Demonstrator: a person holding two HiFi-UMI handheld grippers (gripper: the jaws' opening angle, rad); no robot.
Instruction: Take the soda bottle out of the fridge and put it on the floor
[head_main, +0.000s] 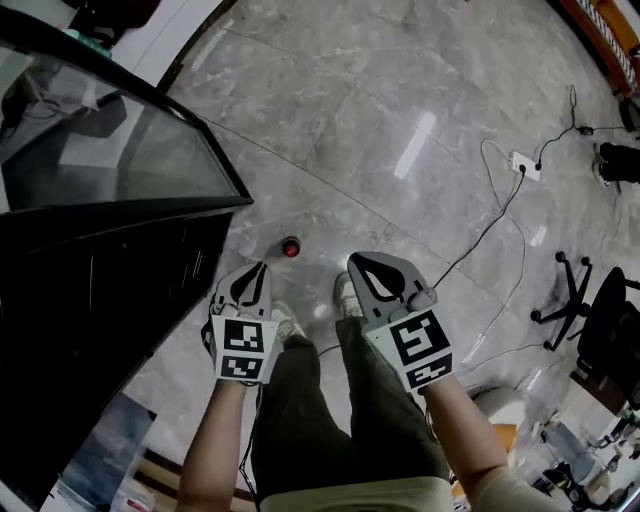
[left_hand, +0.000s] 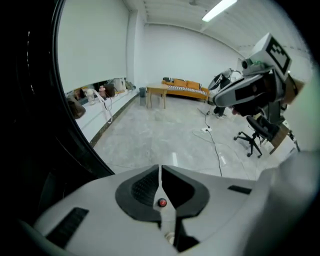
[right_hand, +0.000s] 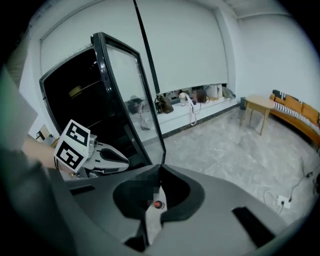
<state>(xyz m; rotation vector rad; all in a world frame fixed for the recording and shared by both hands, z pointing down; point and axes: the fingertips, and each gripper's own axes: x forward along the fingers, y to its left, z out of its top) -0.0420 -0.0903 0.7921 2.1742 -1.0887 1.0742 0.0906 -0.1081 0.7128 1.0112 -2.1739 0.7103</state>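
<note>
**Soda bottle (head_main: 291, 246) on the floor (head_main: 400, 100), both grippers closed on nothing**

The fridge (head_main: 90, 300) interior is black and cannot be read. The left gripper (head_main: 262, 268) and right gripper (head_main: 354, 264) slant downward side by side, each with its jaws together. Only the bottle's red cap shows, between and just beyond their tips, touching neither.

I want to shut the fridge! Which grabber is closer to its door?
The left gripper, the one at the head view's left, just beside the open fridge door. The right gripper hangs farther out over the floor.
</note>
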